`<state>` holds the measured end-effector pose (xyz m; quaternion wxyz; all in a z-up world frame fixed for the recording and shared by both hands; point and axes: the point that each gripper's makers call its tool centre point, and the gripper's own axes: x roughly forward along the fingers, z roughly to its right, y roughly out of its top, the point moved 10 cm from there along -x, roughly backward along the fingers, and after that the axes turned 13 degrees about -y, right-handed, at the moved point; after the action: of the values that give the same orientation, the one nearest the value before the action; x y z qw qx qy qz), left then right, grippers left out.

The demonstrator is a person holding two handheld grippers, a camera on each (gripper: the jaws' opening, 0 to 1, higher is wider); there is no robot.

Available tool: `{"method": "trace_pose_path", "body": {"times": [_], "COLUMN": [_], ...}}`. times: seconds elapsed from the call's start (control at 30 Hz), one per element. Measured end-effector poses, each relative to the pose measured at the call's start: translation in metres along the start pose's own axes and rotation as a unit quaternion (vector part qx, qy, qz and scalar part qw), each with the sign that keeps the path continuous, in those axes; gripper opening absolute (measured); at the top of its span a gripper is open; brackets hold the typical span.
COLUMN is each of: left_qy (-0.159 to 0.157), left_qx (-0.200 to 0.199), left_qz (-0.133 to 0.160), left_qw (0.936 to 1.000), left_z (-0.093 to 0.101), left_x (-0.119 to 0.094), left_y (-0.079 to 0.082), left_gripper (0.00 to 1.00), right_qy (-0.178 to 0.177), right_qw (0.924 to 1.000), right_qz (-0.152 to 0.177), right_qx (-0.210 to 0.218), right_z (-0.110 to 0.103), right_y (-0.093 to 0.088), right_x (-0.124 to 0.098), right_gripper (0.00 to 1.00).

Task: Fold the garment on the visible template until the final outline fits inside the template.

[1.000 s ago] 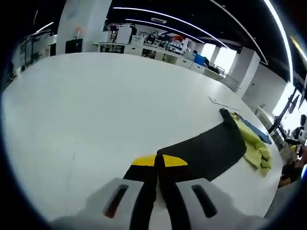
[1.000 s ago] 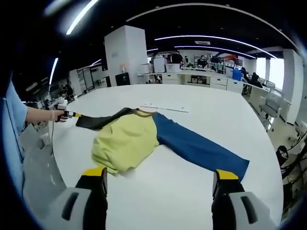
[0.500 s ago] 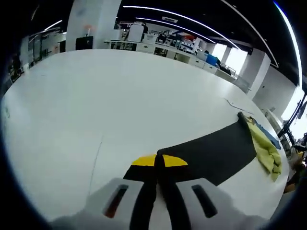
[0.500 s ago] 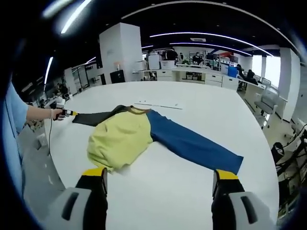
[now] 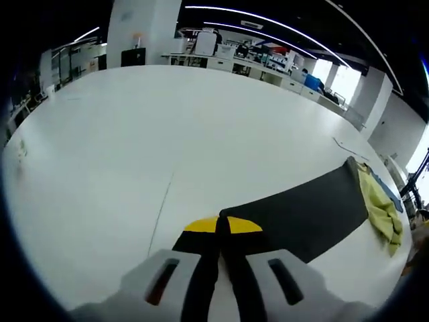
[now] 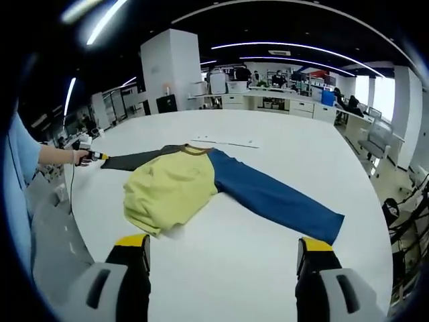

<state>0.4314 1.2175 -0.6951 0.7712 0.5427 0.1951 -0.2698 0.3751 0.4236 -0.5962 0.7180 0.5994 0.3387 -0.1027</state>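
In the right gripper view, a person's hand [image 6: 64, 156] at the table's [image 6: 221, 268] left edge holds the left gripper [image 6: 92, 157], clamped on the cuff of the black sleeve [image 6: 137, 159]. The garment [image 6: 201, 184] lies spread across the table's middle: black sleeve stretched left, yellow body bunched in the centre, blue sleeve [image 6: 271, 200] running right. A thin pale strip [image 6: 224, 142], perhaps the template's edge, lies beyond the collar. The right gripper [image 6: 222, 265] hovers with jaws wide apart, holding nothing.

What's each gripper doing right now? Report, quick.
Left gripper: shut on the black sleeve.
Right gripper: open, holding nothing.
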Motion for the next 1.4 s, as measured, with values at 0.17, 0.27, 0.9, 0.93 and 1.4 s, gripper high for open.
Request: {"method": "trace_pose_path", "body": {"times": [0.17, 0.27, 0.9, 0.93, 1.4], "left_qy": [0.004, 0.005, 0.004, 0.002, -0.051], "left_qx": [-0.001, 0.001, 0.019, 0.023, 0.128], "left_qz": [-0.005, -0.005, 0.003, 0.004, 0.004], "left_qw": [1.0000, 1.0000, 0.9998, 0.9997, 0.9904], "left_z": [0.000, -0.001, 0.001, 0.002, 0.039], "left_x": [0.002, 0.004, 0.005, 0.005, -0.013], "left_y": [-0.003, -0.004, -0.004, -0.004, 0.005], "left_gripper": [0.00, 0.00, 0.13, 0.19, 0.82], "right_qy": [0.001, 0.001, 0.004, 0.004, 0.022], "right_qw": [1.0000, 1.0000, 1.0000, 1.0000, 0.9996], "right_qz": [-0.002, 0.001, -0.002, -0.002, 0.013], "right_qx": [-0.002, 0.000, 0.002, 0.002, 0.011], "right_z": [0.000, 0.001, 0.000, -0.001, -0.005], "right_y": [0.001, 0.002, -0.002, -0.002, -0.005], "right_x": [0.000, 0.000, 0.001, 0.001, 0.002], "right_gripper": [0.91, 0.91, 0.92, 0.92, 0.91]}}
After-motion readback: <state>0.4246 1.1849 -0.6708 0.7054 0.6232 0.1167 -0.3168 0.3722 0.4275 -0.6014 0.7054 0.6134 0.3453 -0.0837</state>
